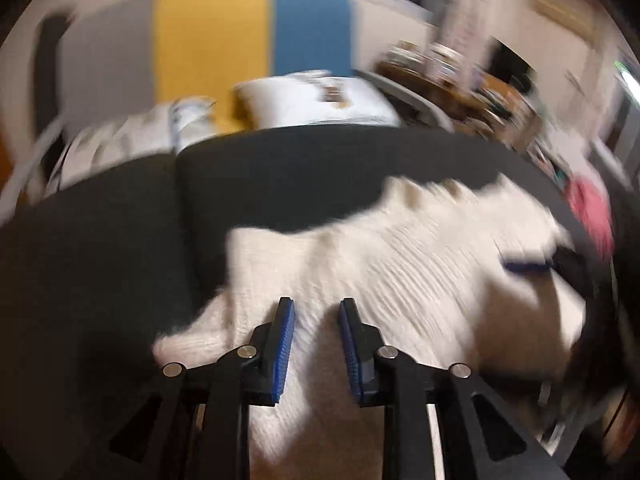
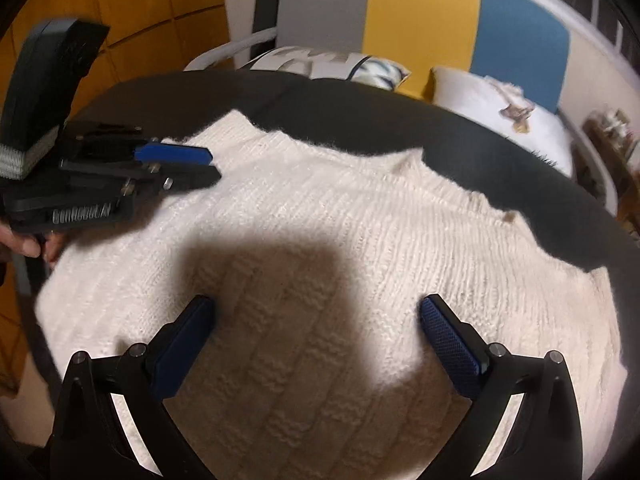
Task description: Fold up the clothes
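Note:
A cream knitted sweater (image 2: 320, 208) lies spread flat on a black tabletop (image 2: 360, 108). In the right wrist view my right gripper (image 2: 318, 312) hovers over the sweater's near middle with its jaws wide open and nothing between them; its shadow falls on the knit. My left gripper (image 2: 204, 164) reaches in from the left over the sweater's far left corner, held by a hand (image 2: 24, 240). In the blurred left wrist view the left gripper (image 1: 317, 306) stands over the sweater (image 1: 400, 248) with a narrow gap between its blue pads (image 1: 285, 332), and no fabric is pinched.
Behind the table runs a bench back with grey, yellow (image 2: 420, 12) and blue panels, with white cushions (image 2: 492, 108) in front of it. An orange panelled wall (image 2: 140, 4) is on the left. A cluttered shelf (image 1: 460, 76) and something pink (image 1: 592, 212) sit to the right.

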Available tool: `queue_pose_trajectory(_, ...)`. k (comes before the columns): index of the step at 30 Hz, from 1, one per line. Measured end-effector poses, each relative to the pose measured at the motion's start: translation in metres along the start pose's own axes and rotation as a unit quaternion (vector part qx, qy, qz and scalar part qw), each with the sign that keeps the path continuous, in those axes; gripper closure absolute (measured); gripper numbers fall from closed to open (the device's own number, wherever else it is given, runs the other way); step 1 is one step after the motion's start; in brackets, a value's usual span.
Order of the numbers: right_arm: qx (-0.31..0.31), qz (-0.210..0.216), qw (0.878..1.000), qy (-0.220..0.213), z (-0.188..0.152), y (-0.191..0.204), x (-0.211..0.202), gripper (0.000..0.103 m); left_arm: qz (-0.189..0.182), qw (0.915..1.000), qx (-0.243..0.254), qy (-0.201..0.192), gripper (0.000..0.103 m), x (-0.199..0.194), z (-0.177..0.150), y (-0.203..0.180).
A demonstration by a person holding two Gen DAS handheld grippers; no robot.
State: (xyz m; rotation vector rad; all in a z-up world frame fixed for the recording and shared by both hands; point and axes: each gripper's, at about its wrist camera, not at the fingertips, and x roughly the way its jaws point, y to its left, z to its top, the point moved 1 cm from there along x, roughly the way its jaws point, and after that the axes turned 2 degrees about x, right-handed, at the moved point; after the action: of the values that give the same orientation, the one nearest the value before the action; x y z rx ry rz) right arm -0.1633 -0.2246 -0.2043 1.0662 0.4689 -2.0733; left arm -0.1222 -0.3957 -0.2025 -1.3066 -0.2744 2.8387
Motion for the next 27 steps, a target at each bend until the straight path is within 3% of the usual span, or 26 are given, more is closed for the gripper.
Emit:
queue_pose_trajectory(3,0.020,-0.003,1.000,-0.017,-0.007,0.001,-0.002,0.000,0.003,0.9967,-0.081,0.002,0.079,0.002,0.006,0.017)
queue_pose_trajectory(7,0.009,0.008,1.000,-0.002,-0.003,0.000,-0.005,0.000,-0.010,0.9995,0.012,-0.027,0.079,-0.006,0.019,-0.013)
queue_pose_trajectory(11,0.001,0.027,1.000,0.007,0.004,-0.007,-0.018,0.000,-0.025,0.9982,0.053,0.010,0.079,0.017,0.035,-0.034)
queue_pose_trajectory(14,0.014,-0.005,1.000,0.004,0.005,-0.030,-0.022,0.000,0.005,0.9986,0.038,0.038,0.079,0.043,0.040,-0.031)
queue_pose_trajectory(16,0.050,-0.019,0.998,0.014,-0.003,-0.050,-0.017,0.000,-0.005,0.9997,-0.003,0.024,0.079,0.048,0.038,-0.019)
queue_pose_trajectory(18,0.082,-0.011,0.996,0.024,-0.013,-0.064,-0.008,0.000,-0.007,0.9997,-0.019,0.012,0.079,0.045,0.033,-0.015)
queue_pose_trajectory(19,0.088,0.000,0.996,0.001,-0.018,-0.066,-0.009,0.000,-0.007,0.9996,-0.027,0.006,0.079,0.043,0.031,-0.014)
queue_pose_trajectory(23,0.066,-0.024,0.997,-0.030,-0.027,-0.055,-0.012,0.000,0.016,0.9994,-0.026,-0.017,0.072,0.009,0.021,-0.026)
queue_pose_trajectory(27,0.065,-0.022,0.997,-0.029,-0.035,-0.054,-0.035,0.000,0.002,0.9985,-0.018,-0.053,0.065,-0.034,-0.004,-0.046)
